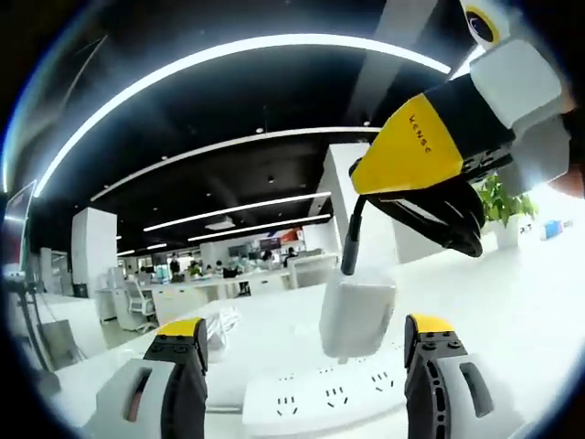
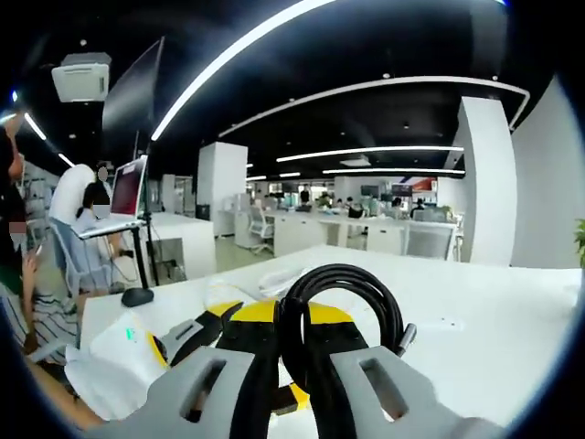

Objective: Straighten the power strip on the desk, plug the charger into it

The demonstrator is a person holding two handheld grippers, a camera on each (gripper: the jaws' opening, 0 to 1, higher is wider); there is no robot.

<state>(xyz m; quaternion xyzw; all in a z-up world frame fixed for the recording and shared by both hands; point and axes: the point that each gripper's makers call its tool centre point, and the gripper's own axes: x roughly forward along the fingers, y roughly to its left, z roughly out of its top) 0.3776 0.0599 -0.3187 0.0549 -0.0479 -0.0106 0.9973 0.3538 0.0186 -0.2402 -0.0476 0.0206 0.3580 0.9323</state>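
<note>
On the white desk (image 1: 539, 302), near the lower edge of the left gripper view, the power strip (image 1: 320, 395) lies flat with its sockets facing up, between the two spread jaws of the left tool (image 1: 311, 366). That tool is released and grips nothing; it appears positioned astride the strip to steady it during insertion.

Above the strip hangs the white charger (image 1: 358, 315), suspended by its black cable (image 1: 352, 240). The charger body sits just over the sockets at the strip's right part; whether its prongs have entered a socket cannot be told. The right tool (image 1: 430, 187) enters from the upper right and holds the cable, not the charger body, so the charger dangles and may swing.

From the right gripper view, the right tool (image 2: 292, 384) is clenched on a coiled loop of the black cable (image 2: 340, 311), which arches above the jaws. The left tool (image 2: 196, 334) shows at lower left beside a white bag (image 2: 110, 366) on the desk.

Judgement: insertion is the step in hand. Holding by the cable gives poor control of prong alignment; expect the charger to tilt on contact.
</note>
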